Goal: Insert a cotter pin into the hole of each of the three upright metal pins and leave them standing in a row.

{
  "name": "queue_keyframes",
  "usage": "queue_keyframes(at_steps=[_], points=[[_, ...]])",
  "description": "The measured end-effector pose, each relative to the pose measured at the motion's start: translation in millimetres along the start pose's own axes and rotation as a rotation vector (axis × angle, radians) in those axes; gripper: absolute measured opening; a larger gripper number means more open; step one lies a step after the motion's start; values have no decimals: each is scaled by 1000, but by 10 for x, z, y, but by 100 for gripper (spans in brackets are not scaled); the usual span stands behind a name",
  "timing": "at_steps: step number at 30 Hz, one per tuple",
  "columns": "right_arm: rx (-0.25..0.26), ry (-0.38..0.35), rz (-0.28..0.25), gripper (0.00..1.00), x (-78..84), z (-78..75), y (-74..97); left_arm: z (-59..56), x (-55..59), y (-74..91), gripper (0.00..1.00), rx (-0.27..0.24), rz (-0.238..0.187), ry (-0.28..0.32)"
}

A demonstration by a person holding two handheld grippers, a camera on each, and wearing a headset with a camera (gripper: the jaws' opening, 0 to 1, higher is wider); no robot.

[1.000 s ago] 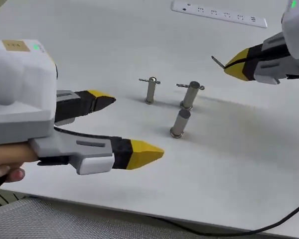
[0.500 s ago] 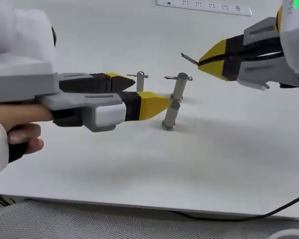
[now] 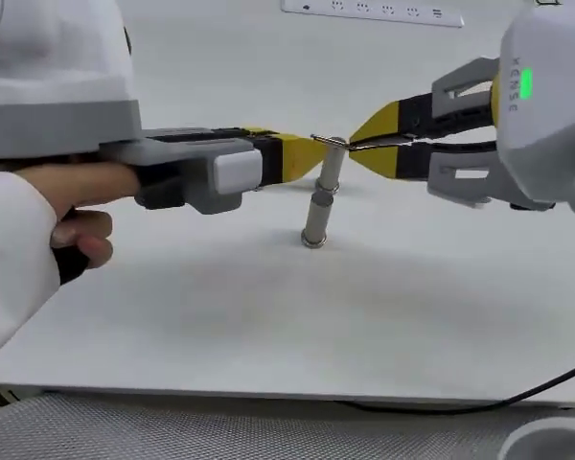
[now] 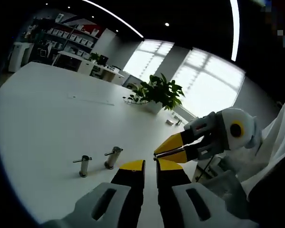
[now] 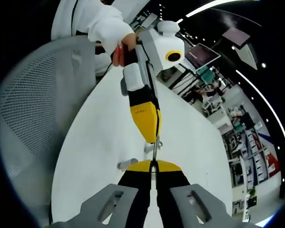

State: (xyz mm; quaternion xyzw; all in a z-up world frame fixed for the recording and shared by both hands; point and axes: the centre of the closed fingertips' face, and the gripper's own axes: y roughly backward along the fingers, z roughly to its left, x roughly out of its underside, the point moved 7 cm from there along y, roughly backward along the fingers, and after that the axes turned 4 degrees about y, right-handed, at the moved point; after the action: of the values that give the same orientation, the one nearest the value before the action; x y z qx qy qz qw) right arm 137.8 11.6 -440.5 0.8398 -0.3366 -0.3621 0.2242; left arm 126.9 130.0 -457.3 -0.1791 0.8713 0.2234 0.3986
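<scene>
While left gripper (image 4: pixel 150 164) fingers narrowly apart, right gripper (image 5: pixel 153 165) fingers tight on cotter pin (image 5: pixel 154 151)

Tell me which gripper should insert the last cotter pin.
Right, probably: the right gripper is shut on a cotter pin, close to the bare metal pin; the left gripper has none in its jaws.

Cotter pin (image 3: pixel 337 144) at the top of the rear metal pin (image 3: pixel 330 172)
The right gripper (image 3: pixel 356 146) pinches the cotter pin from the right, the left gripper (image 3: pixel 309 156) points at the same metal pin from the left, and the front metal pin (image 3: pixel 316 222) stands upright on the white table (image 3: pixel 268 316)
</scene>
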Motion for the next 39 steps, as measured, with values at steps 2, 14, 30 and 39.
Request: queue_keyframes(at_steps=[2, 14, 30, 39], points=[[7, 17, 9, 0, -7, 10, -15, -16, 16, -18, 2, 11, 10, 13], [-4, 29, -1, 0, -48, 51, -44, -32, 22, -45, 0, 23, 22, 20], [0, 23, -4, 0, -62, 67, -34, -37, 50, -71, 0, 21, 43, 27], [-9, 11, -18, 0, -22, 115, -39, -51, 58, -99, 0, -5, 93, -25]])
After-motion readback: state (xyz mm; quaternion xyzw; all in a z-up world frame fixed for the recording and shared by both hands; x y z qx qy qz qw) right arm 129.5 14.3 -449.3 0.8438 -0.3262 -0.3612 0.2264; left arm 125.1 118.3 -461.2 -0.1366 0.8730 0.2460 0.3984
